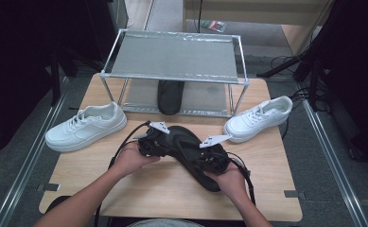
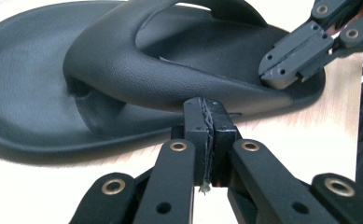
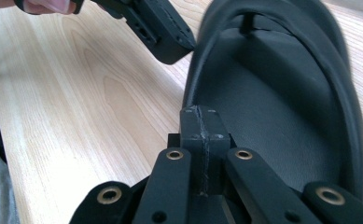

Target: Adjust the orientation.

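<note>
Both tongs (image 2: 210, 112) (image 3: 201, 122) closed, pinching nothing, at opposite edges of the black sandal (image 1: 191, 146).

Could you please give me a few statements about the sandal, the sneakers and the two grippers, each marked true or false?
1. A black sandal lies on the wooden table between the two hands. True.
2. The left gripper has its jaws wide open. False: its jaws are shut together, at the sandal's edge.
3. Two white sneakers stand on the table, one at each side. True.
4. The top shelf of the metal rack carries a sneaker. False: the top shelf is bare, and a dark shoe sits beneath it.
5. The right gripper is shut. True.
</note>
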{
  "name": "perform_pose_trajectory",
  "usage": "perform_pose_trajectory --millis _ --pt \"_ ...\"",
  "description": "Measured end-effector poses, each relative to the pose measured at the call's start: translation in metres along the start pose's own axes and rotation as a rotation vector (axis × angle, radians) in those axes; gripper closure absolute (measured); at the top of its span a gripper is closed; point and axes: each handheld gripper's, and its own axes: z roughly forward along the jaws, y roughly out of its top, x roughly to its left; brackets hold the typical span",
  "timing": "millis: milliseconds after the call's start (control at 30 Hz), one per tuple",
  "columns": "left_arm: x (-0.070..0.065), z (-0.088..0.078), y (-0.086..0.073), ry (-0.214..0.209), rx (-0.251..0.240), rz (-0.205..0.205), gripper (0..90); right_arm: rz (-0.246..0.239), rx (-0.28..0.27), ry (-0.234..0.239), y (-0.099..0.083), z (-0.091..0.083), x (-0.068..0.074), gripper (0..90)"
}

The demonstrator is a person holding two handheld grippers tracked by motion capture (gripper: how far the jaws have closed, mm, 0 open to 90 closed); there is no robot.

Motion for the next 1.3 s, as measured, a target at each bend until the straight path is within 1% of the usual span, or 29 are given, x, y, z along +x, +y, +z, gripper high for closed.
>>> perform_pose_trajectory --millis 100,133,200,367,433,500,633,667,700,733,767,833,933,1033,1067,1100,1133,1167,1233,1300 --pt "0.001 0.002 0.000 -0.006 -0.007 -0.007 89.7 0.007 0.001 0.012 0.001 0.002 0.001 90.0" --pt "0.001 0.002 0.000 -0.010 -0.005 -0.009 89.7 0.001 0.000 0.014 0.001 0.002 0.001 90.0" --pt "0.001 0.003 0.000 -0.004 -0.008 -0.006 89.7 0.000 0.001 0.021 0.001 0.004 0.003 90.0" --pt "0.001 0.003 0.000 -0.004 -0.007 -0.006 89.1 -0.004 0.000 0.028 0.003 0.007 0.008 90.0" --pt "0.001 0.003 0.000 -0.012 -0.009 -0.008 88.6 -0.006 -0.006 0.027 0.003 0.009 0.010 90.0" --pt "0.001 0.004 0.001 -0.027 -0.017 -0.015 88.4 -0.009 -0.009 0.027 0.003 0.010 0.010 90.0" --pt "0.002 0.006 0.003 -0.026 -0.032 -0.023 88.2 -0.002 -0.020 0.027 0.004 0.012 0.009 90.0" --pt "0.003 0.006 0.004 -0.022 -0.029 -0.019 87.6 0.002 -0.021 0.027 0.004 0.012 0.008 90.0" --pt "0.002 0.004 0.004 -0.012 -0.024 -0.010 87.2 0.003 -0.021 0.026 0.004 0.012 0.007 90.0" --pt "0.002 0.000 0.004 -0.012 -0.034 -0.007 87.1 0.007 -0.024 0.022 0.004 0.010 0.007 89.9" --pt "0.002 -0.004 0.005 -0.022 -0.050 -0.011 86.5 0.008 -0.030 0.021 0.004 0.008 0.007 88.8" --pt "0.002 -0.012 0.005 -0.022 -0.070 -0.007 84.8 0.007 -0.048 0.008 0.003 0.002 0.008 86.5" --pt "0.001 -0.022 0.005 -0.040 -0.100 -0.014 78.1 0.006 -0.091 -0.005 0.002 -0.011 0.008 78.8" --pt "0.001 -0.031 0.006 -0.066 -0.105 -0.027 63.9 0.023 -0.139 -0.036 -0.003 -0.026 0.008 67.5" --pt "0.001 -0.033 0.006 -0.067 -0.109 -0.024 58.8 0.033 -0.153 -0.047 -0.005 -0.031 0.007 62.3" --pt "0.000 -0.035 0.006 -0.059 -0.109 -0.023 54.7 0.040 -0.165 -0.061 -0.008 -0.035 0.006 57.6" --pt "0.000 -0.037 0.006 -0.048 -0.117 -0.017 51.5 0.046 -0.173 -0.073 -0.012 -0.038 0.005 55.9" --pt "0.001 -0.038 0.005 -0.044 -0.123 -0.008 48.3 0.040 -0.188 -0.090 -0.017 -0.041 0.003 55.5" --pt "0.003 -0.041 0.004 -0.041 -0.124 -0.003 43.4 0.074 -0.192 -0.117 -0.023 -0.045 0.000 53.2" --pt "0.007 -0.042 0.003 -0.045 -0.122 -0.015 40.8 0.101 -0.198 -0.136 -0.026 -0.048 -0.003 51.7"
